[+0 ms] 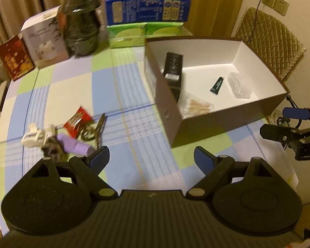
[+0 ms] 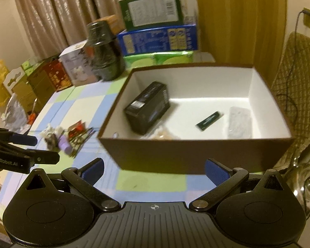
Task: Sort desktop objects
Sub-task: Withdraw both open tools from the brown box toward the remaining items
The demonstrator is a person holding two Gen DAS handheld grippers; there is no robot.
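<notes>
Left claw (image 1: pixel 152 159), lettered "GenRobot.AI", and right claw (image 2: pixel 154 169) both gape empty.

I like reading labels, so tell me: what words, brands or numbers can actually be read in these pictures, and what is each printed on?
"GenRobot.AI": white letters on the black body of the left gripper, seen from the right wrist.
"D": a cut-off white letter on the black right gripper, seen from the left wrist.
Blue printed carton, green carton with white label, black rectangular box in the brown cardboard box: print too blurred to read.
</notes>
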